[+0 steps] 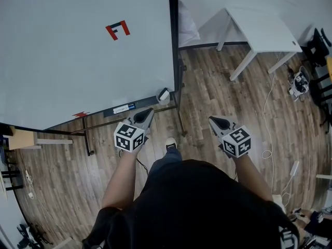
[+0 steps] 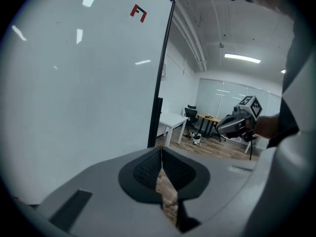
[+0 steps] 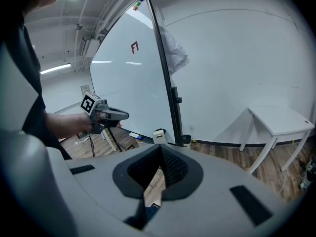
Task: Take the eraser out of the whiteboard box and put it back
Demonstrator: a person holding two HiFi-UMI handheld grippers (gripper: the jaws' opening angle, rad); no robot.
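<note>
A large whiteboard [image 1: 78,56] fills the upper left of the head view. At the right end of its bottom ledge stands a small white box with a dark top [image 1: 164,95], also visible in the right gripper view [image 3: 159,135]. I cannot make out the eraser. A white and blue object [image 1: 123,108] lies on the ledge to the left of the box. My left gripper [image 1: 150,110] [image 2: 161,149] is shut and empty, just below the ledge near the box. My right gripper [image 1: 211,119] [image 3: 160,148] hovers over the floor to the right, jaws together, holding nothing.
The whiteboard's dark frame post [image 1: 176,61] and stand legs [image 1: 181,123] are between the grippers. A white table [image 1: 259,30] stands at the upper right, with a cable [image 1: 267,113] trailing over the wooden floor. A wooden shelf [image 1: 21,138] sits at the left.
</note>
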